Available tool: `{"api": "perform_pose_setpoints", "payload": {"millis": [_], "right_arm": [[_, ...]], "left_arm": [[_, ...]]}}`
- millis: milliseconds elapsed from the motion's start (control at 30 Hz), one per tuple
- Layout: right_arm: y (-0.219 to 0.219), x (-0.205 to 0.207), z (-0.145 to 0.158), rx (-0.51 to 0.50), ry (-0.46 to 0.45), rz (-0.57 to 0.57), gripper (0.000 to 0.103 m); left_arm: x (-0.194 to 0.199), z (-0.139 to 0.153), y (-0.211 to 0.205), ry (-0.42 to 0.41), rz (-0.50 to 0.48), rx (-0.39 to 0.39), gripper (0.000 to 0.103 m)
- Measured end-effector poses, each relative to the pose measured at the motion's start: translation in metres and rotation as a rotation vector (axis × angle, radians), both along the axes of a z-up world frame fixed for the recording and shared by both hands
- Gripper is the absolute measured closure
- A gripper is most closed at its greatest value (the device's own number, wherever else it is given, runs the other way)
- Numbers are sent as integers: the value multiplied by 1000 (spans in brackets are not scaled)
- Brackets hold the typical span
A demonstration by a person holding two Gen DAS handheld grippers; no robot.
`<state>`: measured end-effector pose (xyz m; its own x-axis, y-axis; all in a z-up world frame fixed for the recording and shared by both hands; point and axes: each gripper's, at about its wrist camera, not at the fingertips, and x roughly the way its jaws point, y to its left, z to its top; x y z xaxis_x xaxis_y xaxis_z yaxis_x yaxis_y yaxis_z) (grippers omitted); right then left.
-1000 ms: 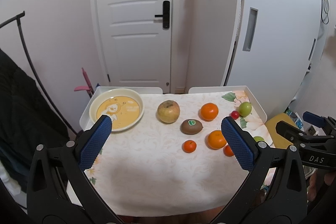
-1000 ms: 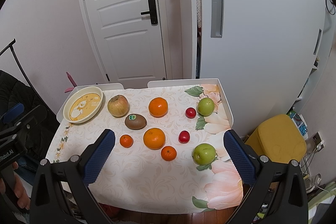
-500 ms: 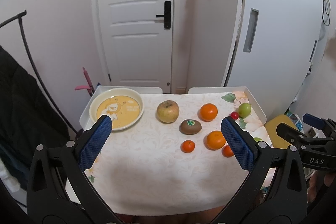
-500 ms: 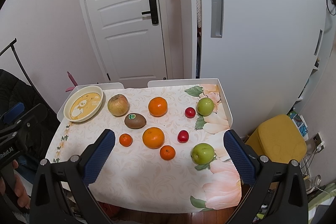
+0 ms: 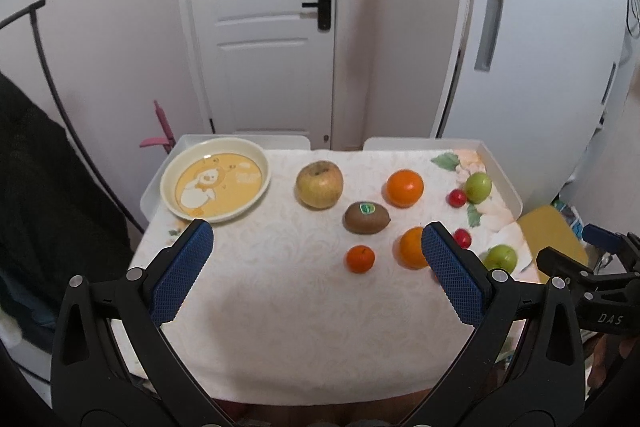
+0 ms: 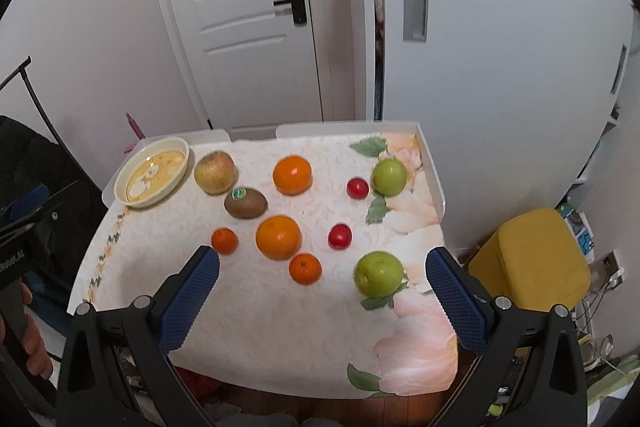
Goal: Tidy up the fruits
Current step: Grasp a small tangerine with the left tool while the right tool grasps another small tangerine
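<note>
Hovering above the near edge of the counter [image 6: 280,339], the left gripper [image 5: 316,267] and the right gripper [image 6: 322,291] both have their jaws wide open and hold nothing, so it looks like no fruit has been picked yet. All the fruit sits loose on the flowery cloth, and the yellow plate [image 6: 154,173] in the far left corner has nothing in it. That plate is likely where some fruit should go. Just right of the plate is a big yellowish apple [image 6: 215,173], and a brown kiwi [image 6: 245,203] with a green sticker lies just beside the apple, a bit nearer. Farther right of the plate are two big oranges [image 6: 292,175] [image 6: 278,237], two small tangerines [image 6: 225,241] [image 6: 305,269], two little red fruits [image 6: 357,187] [image 6: 340,236] and two green apples [image 6: 389,177] [image 6: 378,274]. The round fruits could roll if bumped, so a gentle squeeze from both sides seems best. The right gripper is closest to the near green apple, well away from the plate. The left gripper is closer to the plate, with a small tangerine [image 5: 360,259] between its open jaws in its view.
</note>
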<state>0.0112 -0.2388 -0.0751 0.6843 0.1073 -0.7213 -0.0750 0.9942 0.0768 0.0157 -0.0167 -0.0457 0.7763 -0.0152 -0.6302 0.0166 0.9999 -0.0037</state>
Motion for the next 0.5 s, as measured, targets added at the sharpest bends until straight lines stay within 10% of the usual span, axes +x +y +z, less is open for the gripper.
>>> {"api": "perform_pose_setpoints", "payload": {"millis": [500], "right_arm": [[1, 10, -92, 29, 65, 44, 0]], "left_arm": [[49, -106, -24, 98, -223, 61, 5]]}}
